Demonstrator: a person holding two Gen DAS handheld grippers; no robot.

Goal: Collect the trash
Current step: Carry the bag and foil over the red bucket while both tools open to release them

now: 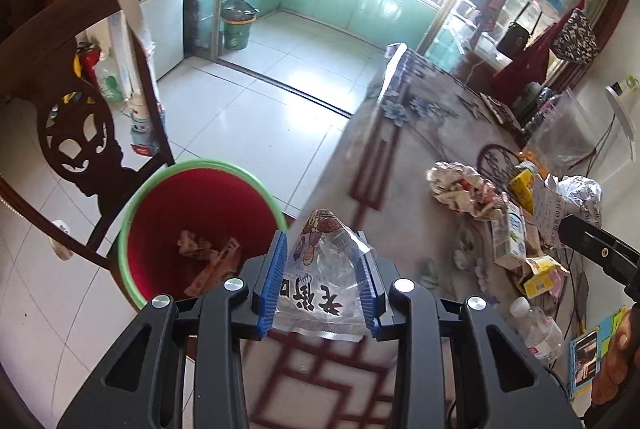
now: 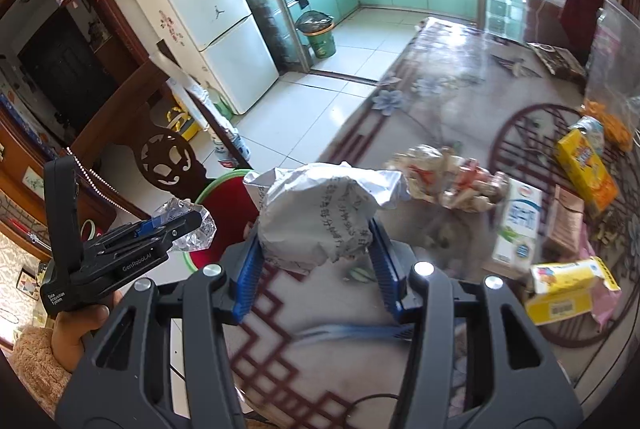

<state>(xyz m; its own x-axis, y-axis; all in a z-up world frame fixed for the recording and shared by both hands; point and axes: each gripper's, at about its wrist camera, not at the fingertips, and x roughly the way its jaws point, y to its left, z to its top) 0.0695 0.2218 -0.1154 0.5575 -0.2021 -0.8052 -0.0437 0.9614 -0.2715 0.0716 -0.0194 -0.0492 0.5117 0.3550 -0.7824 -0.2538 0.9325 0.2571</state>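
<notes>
with some scraps seemingly already in the red bin point(image 1: 200, 225) left of it, the left gripper point(image 1: 326, 269) clamps a clear wrapper point(image 1: 324, 269), the right gripper point(image 2: 316, 253) clamps crumpled paper point(image 2: 316, 213), and cartons point(image 2: 516, 225) wait rightward.

The table point(image 2: 420, 101) wears a glossy cloth printed with blue flowers and dark red lattice. On it lie crumpled wrappers point(image 2: 448, 177), a white milk carton point(image 2: 516, 225), yellow boxes point(image 2: 584, 169) and a clear bottle point(image 1: 538, 333) (all crowded toward one side). A red bin point(image 1: 200, 229) stands on the tiled floor point(image 1: 256, 117) just beside the table's edge.

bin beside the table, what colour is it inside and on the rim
The bin is red inside with a light green rim, best seen in the left wrist view.
</notes>
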